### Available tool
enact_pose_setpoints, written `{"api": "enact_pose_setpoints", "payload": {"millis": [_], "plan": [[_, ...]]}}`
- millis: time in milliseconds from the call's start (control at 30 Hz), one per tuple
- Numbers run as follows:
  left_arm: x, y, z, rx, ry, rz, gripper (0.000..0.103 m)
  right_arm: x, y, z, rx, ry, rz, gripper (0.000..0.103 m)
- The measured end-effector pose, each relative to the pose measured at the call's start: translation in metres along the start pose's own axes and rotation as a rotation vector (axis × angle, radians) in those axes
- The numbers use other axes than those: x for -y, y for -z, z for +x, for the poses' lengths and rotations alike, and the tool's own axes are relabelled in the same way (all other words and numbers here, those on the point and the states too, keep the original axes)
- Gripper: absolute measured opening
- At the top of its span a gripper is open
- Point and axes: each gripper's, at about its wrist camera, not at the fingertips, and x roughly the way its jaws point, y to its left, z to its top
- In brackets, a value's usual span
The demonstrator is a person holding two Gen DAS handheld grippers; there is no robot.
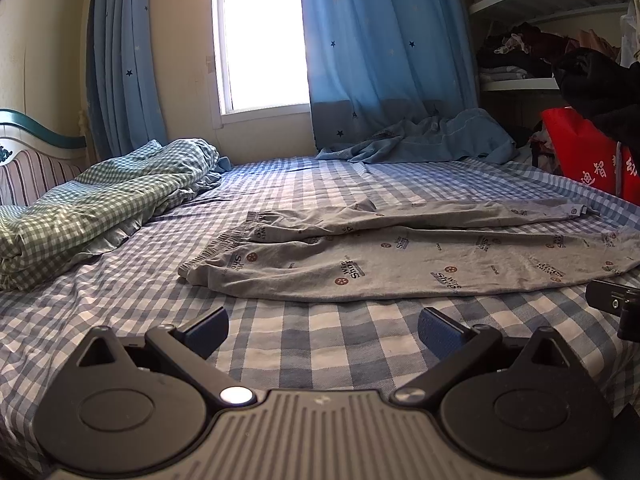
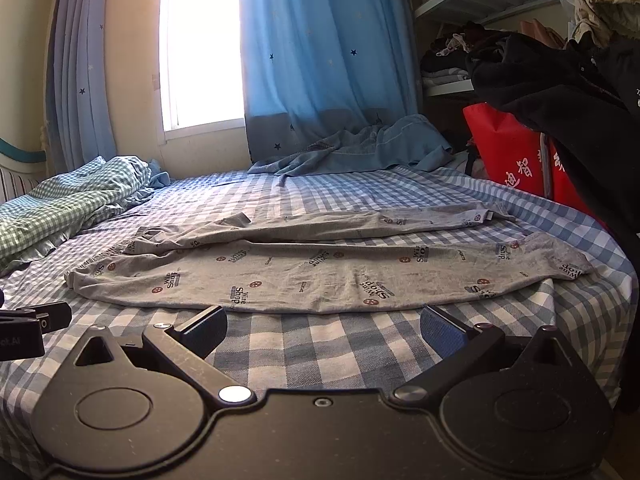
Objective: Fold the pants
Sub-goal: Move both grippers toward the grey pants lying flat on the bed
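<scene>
both my left gripper (image 1: 323,330) and right gripper (image 2: 323,330) hover jaws wide apart just short of the grey pants (image 2: 320,276) spread flat across the checked bed sheet (image 1: 320,344), so i risk pinching sheet along with the thin hem.

grey printed pants (image 2: 320,268) spread flat across the checked bedsheet (image 2: 320,344), right gripper (image 2: 323,330) wide open just short of the near edge, red bag (image 2: 508,152) off right, blue star curtain (image 2: 320,60) behind
</scene>
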Motion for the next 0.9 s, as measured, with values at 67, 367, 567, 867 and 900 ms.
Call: {"api": "enact_pose_setpoints", "payload": {"millis": [67,367,567,867,900], "plan": [[-0.0001,0.0004,0.0,-0.001,-0.001,0.0,0.102,0.0001,0.0005,0.0003,-0.003,0.002,0.0,0.102],[-0.0025,0.0016,0.0009,-0.006,-0.002,-0.003,0.102,-0.0019,-0.0001,0.0017,-0.012,-0.011,-0.003,0.102],[-0.0028,0.0023,0.0012,-0.006,-0.002,-0.003,0.102,-0.0023,0.0004,0.0032,-0.016,-0.015,-0.007,0.102],[-0.0029,0.0034,0.0081,-0.022,-0.001,-0.003,0.102,-0.0027,0.001,0.008,-0.031,-0.017,-0.011,0.102],[-0.0026,0.0029,0.009,-0.025,-0.001,-0.004,0.103,-0.0029,0.0012,0.0088,-0.032,-0.018,-0.012,0.102]]}}
